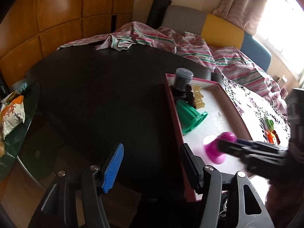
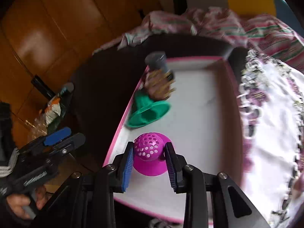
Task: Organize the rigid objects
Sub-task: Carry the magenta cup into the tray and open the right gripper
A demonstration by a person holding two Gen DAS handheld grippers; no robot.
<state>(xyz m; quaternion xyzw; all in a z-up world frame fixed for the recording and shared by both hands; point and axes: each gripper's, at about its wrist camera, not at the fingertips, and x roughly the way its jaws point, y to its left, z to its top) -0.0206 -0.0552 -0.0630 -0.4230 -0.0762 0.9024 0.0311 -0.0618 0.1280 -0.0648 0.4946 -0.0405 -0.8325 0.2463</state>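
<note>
My right gripper [image 2: 149, 163] clamps a magenta perforated cup [image 2: 150, 153], dome pointing away from me, flared rim toward my wrist. It hangs over the near end of the pink-rimmed tray [image 2: 230, 87], just short of the green cup [image 2: 147, 114]. My left gripper [image 1: 152, 168] stands open and empty beside the tray's edge.

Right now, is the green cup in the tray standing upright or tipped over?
Tipped over. The green cup lies on its side on the tray floor near the left wall, its open mouth facing sideways, base toward the yellow piece.
</note>
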